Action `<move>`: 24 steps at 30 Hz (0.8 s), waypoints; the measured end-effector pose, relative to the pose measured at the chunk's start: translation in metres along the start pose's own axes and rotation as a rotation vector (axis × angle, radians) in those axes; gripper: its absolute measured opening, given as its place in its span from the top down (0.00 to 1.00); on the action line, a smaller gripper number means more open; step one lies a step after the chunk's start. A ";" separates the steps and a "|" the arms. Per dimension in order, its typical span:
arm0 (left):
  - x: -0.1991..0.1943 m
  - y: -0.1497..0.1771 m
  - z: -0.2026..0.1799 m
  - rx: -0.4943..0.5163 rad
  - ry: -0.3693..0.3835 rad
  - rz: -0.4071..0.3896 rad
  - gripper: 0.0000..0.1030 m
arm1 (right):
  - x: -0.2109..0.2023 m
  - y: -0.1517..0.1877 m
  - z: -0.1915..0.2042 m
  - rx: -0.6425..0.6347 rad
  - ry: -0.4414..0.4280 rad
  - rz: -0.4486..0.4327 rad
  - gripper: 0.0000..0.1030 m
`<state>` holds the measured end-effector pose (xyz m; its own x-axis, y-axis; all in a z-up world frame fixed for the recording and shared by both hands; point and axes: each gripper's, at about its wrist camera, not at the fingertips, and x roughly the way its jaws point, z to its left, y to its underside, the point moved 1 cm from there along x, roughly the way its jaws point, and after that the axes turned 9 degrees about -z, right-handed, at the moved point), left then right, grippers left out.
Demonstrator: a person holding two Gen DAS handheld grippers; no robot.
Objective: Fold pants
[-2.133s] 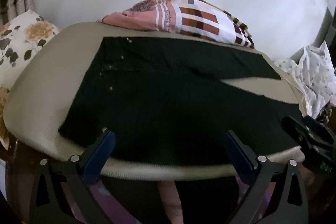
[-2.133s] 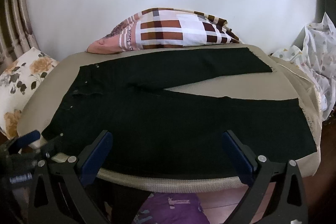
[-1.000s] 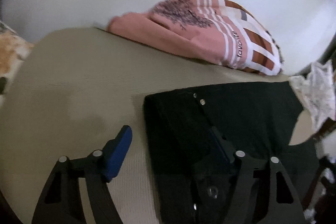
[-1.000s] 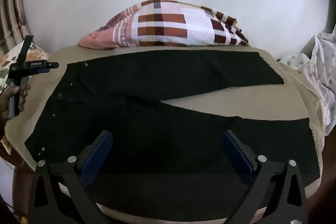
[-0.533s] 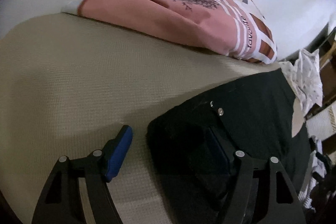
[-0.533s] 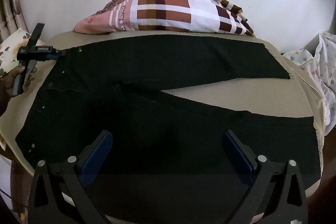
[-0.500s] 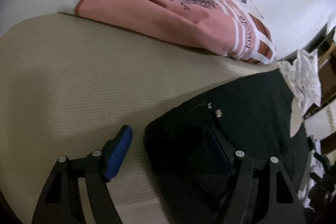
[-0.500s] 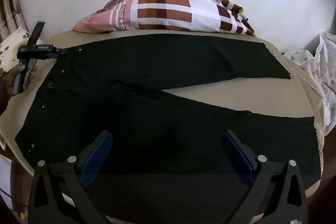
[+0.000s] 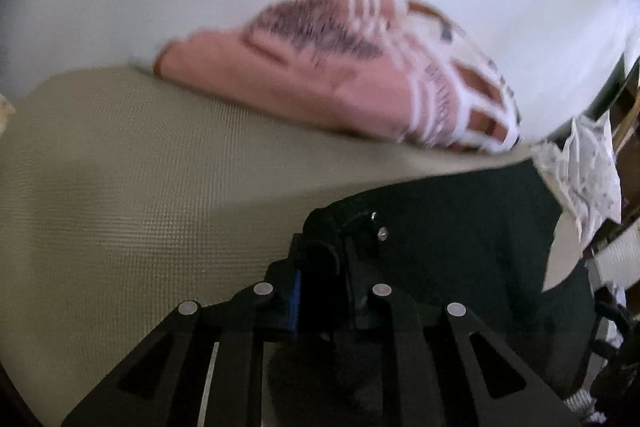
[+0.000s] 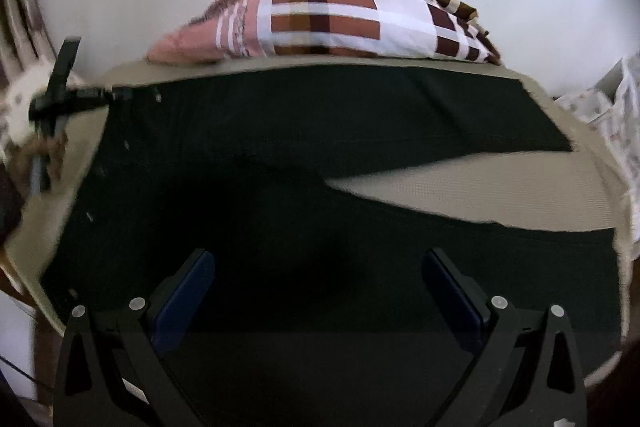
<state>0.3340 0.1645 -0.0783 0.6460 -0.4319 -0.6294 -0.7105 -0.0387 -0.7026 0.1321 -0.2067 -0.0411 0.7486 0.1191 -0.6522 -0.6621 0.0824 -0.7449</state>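
Black pants (image 10: 320,163) lie flat on a beige padded surface (image 10: 500,183), waist at the left, legs spread to the right. My left gripper (image 9: 322,263) is shut on the far waist corner of the pants (image 9: 460,239); it also shows in the right wrist view (image 10: 116,93) at the pants' top-left corner. My right gripper (image 10: 320,291) is open and empty above the near pant leg, close to the front edge.
A pink and brown checked pillow (image 10: 344,23) lies along the back edge against a white wall. Spotted white cloth (image 10: 616,115) hangs at the right. A floral cushion (image 10: 20,103) sits at the far left.
My left gripper closed on the far waist corner of the pants. My right gripper moved forward over the near leg and stayed open.
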 end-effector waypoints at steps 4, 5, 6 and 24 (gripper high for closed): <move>-0.036 0.002 -0.035 0.043 -0.007 -0.095 0.84 | 0.018 -0.040 -0.016 0.172 -0.208 0.002 0.00; -0.044 0.004 -0.044 0.047 -0.001 -0.110 0.84 | 0.026 -0.052 -0.023 0.242 -0.260 0.010 0.00; -0.052 0.007 -0.052 0.057 0.003 -0.126 0.84 | 0.038 -0.064 -0.033 0.330 -0.320 0.023 0.00; -0.133 0.078 -0.118 0.006 0.073 -0.181 0.84 | 0.203 -0.118 -0.043 0.734 -0.508 0.282 0.86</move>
<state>0.1598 0.1128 -0.0106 0.7407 -0.4828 -0.4672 -0.5831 -0.1163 -0.8041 0.3642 -0.2351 -0.0918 0.5664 0.6338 -0.5268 -0.8030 0.5683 -0.1797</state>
